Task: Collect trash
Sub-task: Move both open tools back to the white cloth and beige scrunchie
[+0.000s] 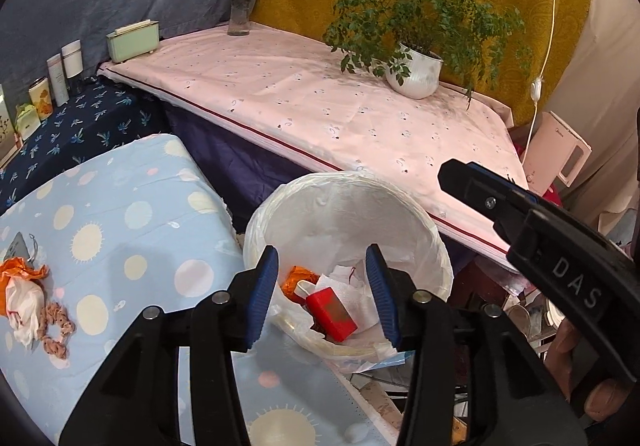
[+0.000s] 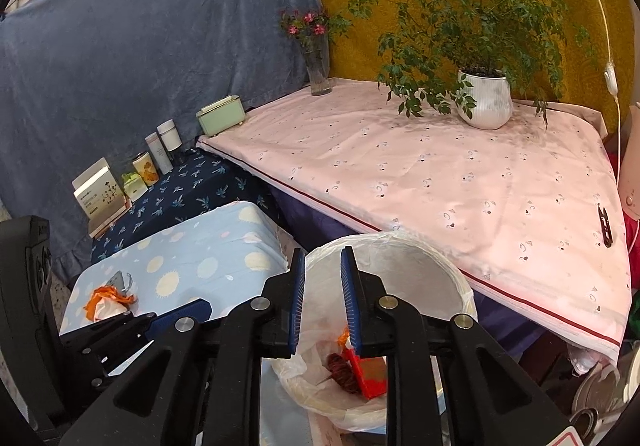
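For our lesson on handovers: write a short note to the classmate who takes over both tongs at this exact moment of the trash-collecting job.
Left tongs: open, empty, poised over the lined bin.
Right tongs: slightly open, empty, also above the bin.
Done: a red box, white tissue, an orange wrapper and a dark red bundle of yarn lie in the bin.
Left: on the blue sun-print cloth, an orange-and-white crumpled wad and, beside it, a pinkish scrunchie that may not be trash. Small black snips lie on the pink cloth; probably leave them.
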The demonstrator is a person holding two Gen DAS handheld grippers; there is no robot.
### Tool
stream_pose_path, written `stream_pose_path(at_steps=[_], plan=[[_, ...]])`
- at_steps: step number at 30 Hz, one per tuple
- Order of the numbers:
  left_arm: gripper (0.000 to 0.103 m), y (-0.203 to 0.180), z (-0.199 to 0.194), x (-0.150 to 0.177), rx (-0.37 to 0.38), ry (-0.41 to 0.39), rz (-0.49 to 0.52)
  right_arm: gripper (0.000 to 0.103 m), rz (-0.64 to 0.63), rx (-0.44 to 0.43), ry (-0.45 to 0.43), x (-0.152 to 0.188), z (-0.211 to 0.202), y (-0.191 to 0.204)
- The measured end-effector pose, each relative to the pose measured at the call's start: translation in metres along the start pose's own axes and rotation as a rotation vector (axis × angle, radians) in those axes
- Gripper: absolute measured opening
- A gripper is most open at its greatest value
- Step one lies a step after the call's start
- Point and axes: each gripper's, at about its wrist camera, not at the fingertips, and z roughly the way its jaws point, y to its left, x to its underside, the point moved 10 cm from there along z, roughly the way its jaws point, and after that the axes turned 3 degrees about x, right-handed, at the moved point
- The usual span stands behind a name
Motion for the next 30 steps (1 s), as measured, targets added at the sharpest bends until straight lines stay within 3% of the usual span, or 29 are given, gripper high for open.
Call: stream_pose_path(at_steps=[13,17,30], plan=[[0.047,0.036,-0.016,0.007,-0.038,-0.011,-0.056,0.020,-0.039,-0.019,0.007,0.002,0.004,0.020],[0.048,0.052,-0.021,0.011,-0.055,-0.011,-0.075,0.028,-0.055,-0.027,0.009,0.005,0.005,0.029],[0.051,0.121,-0.040,0.034,-0.132,-0.018,-0.181,0.028,-0.111,-0.064,0.049,0.018,0.018,0.068]])
